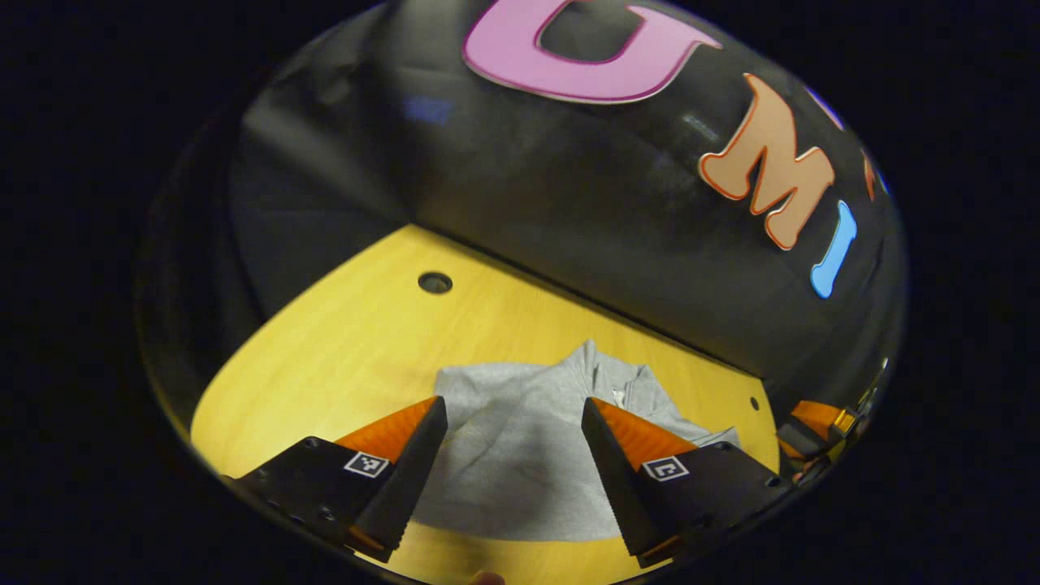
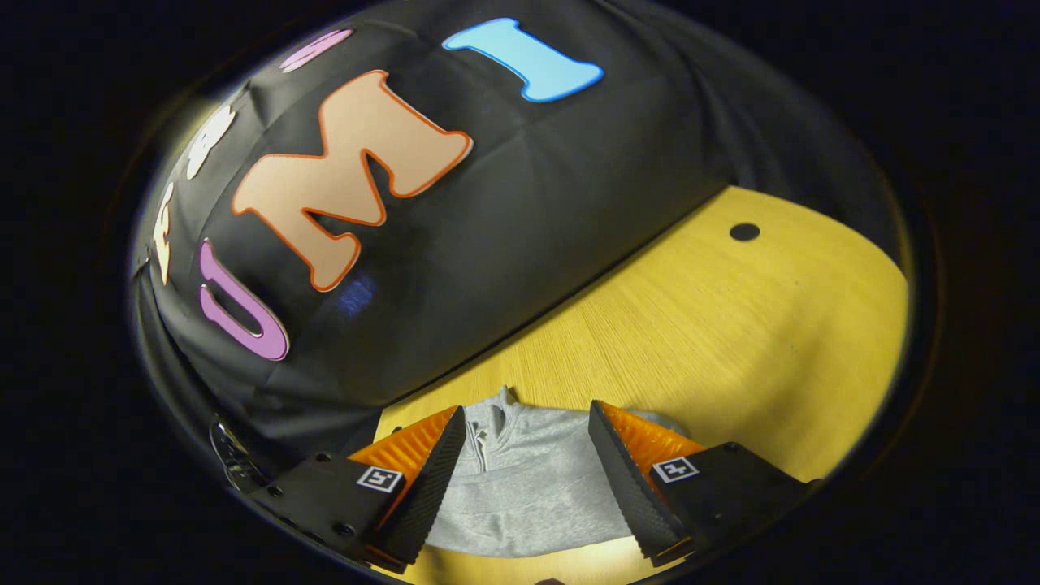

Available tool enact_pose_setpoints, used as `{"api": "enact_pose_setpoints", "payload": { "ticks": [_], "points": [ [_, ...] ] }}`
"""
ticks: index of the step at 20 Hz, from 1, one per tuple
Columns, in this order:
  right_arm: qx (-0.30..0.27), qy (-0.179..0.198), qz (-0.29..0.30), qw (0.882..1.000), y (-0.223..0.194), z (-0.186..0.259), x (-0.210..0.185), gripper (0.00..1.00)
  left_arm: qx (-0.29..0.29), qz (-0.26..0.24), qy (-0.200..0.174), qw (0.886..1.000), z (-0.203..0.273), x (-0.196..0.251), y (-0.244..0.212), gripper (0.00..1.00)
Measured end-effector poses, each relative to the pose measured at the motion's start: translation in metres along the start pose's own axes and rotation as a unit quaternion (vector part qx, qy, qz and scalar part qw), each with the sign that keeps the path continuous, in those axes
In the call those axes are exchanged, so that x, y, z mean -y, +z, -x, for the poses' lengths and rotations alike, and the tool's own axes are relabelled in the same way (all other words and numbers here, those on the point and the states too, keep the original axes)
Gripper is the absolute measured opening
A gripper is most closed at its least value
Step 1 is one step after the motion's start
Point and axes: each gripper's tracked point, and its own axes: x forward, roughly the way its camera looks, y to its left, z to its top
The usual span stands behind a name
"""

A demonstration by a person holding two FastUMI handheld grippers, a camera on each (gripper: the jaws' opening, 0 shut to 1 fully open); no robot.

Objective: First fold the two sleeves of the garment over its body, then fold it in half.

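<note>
A grey zip-neck garment (image 1: 520, 455) lies flat on the yellow wooden table (image 1: 357, 341), collar toward the booth wall. It looks compact, with a near straight edge at its front. My left gripper (image 1: 513, 414) hovers open above it, fingers spread wide over the cloth with nothing between them. In the right gripper view the same garment (image 2: 528, 487) lies below my right gripper (image 2: 526, 422), which is also open and holds nothing. The other gripper (image 1: 816, 431) shows at the right edge of the left gripper view.
The black cloth wall (image 1: 569, 203) stands right behind the table's far edge. A round hole (image 1: 435, 282) sits in the tabletop left of the garment, and another round hole (image 2: 744, 231) shows in the bare wood on the right.
</note>
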Motion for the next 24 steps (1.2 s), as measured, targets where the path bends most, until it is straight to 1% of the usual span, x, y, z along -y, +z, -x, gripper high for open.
{"api": "enact_pose_setpoints", "payload": {
  "ticks": [1, 3, 4, 6, 9, 10, 11, 12, 13, 14, 15, 18, 20, 22, 24],
  "points": [
    [0.013, -0.003, 0.024, 1.0, 0.003, 0.007, -0.002, 0.95, 0.02, -0.032, 0.012, 0.999, 0.005, 0.001, 0.011, 0.96],
    [0.05, -0.006, 0.079, 0.996, 0.011, 0.027, -0.008, 0.95, 0.069, -0.095, 0.036, 0.992, 0.025, 0.003, 0.031, 0.96],
    [0.072, -0.008, 0.107, 0.992, 0.018, 0.04, -0.011, 0.96, 0.093, -0.121, 0.046, 0.987, 0.038, 0.008, 0.04, 0.96],
    [0.12, -0.014, 0.152, 0.981, 0.032, 0.07, -0.018, 0.96, 0.129, -0.154, 0.057, 0.978, 0.055, 0.022, 0.051, 0.96],
    [0.187, -0.024, 0.191, 0.963, 0.051, 0.116, -0.03, 0.96, 0.174, -0.17, 0.055, 0.968, 0.083, 0.043, 0.059, 0.96],
    [0.205, -0.022, 0.204, 0.957, 0.053, 0.131, -0.035, 0.96, 0.199, -0.17, 0.044, 0.964, 0.095, 0.048, 0.064, 0.95],
    [0.225, -0.015, 0.219, 0.949, 0.054, 0.145, -0.042, 0.96, 0.212, -0.172, 0.035, 0.962, 0.107, 0.052, 0.065, 0.95],
    [0.245, -0.015, 0.237, 0.94, 0.056, 0.156, -0.046, 0.96, 0.224, -0.175, 0.036, 0.958, 0.124, 0.056, 0.066, 0.94],
    [0.262, -0.02, 0.26, 0.929, 0.057, 0.167, -0.046, 0.95, 0.231, -0.18, 0.042, 0.955, 0.131, 0.057, 0.067, 0.96],
    [0.272, -0.023, 0.28, 0.92, 0.054, 0.172, -0.047, 0.95, 0.237, -0.184, 0.049, 0.953, 0.134, 0.058, 0.067, 1.0],
    [0.274, -0.022, 0.293, 0.916, 0.049, 0.181, -0.051, 0.95, 0.242, -0.184, 0.057, 0.951, 0.14, 0.058, 0.067, 0.97],
    [0.265, 0.001, 0.296, 0.918, 0.034, 0.19, -0.065, 0.96, 0.255, -0.179, 0.054, 0.949, 0.149, 0.06, 0.072, 0.97],
    [0.266, 0.004, 0.291, 0.919, 0.033, 0.193, -0.068, 0.98, 0.258, -0.183, 0.053, 0.947, 0.152, 0.061, 0.071, 0.97],
    [0.267, 0.01, 0.283, 0.921, 0.034, 0.192, -0.072, 0.98, 0.262, -0.187, 0.059, 0.945, 0.149, 0.058, 0.07, 0.97],
    [0.271, 0.012, 0.281, 0.921, 0.036, 0.195, -0.076, 0.98, 0.27, -0.186, 0.058, 0.943, 0.149, 0.059, 0.07, 0.97]
  ]
}}
